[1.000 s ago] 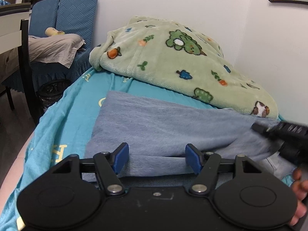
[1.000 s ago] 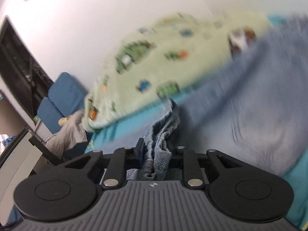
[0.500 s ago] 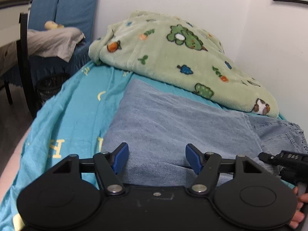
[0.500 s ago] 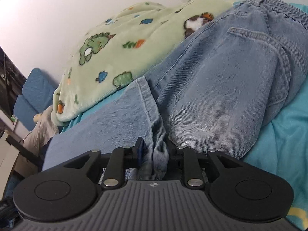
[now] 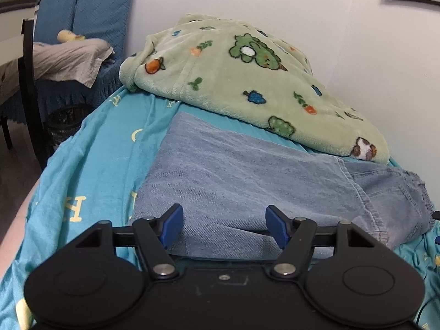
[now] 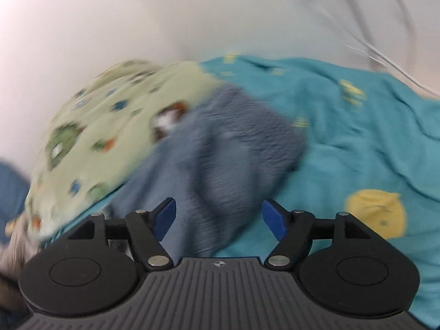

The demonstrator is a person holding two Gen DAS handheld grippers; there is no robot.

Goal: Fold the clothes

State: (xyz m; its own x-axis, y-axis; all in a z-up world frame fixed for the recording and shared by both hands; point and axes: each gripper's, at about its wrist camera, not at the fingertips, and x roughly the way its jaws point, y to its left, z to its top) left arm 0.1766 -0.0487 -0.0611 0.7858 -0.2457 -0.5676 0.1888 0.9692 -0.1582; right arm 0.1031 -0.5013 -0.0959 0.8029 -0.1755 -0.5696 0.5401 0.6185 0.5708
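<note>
My left gripper [image 5: 224, 224] hangs over the near edge of the jeans [image 5: 247, 181], its blue pads spread with denim below them, pressing on nothing. The jeans lie folded flat on the teal bedsheet [image 5: 90, 159], their waistband end to my right, just beside the green cartoon blanket [image 5: 242, 82]. My right gripper [image 6: 218, 216] is opening, nothing clamped between its pads; the blurred jeans [image 6: 225, 143] sit ahead of it.

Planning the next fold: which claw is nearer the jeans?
Left. The left claw sits open right over the jeans; the right claw, its jaws opening and empty, is at their edge.
</note>
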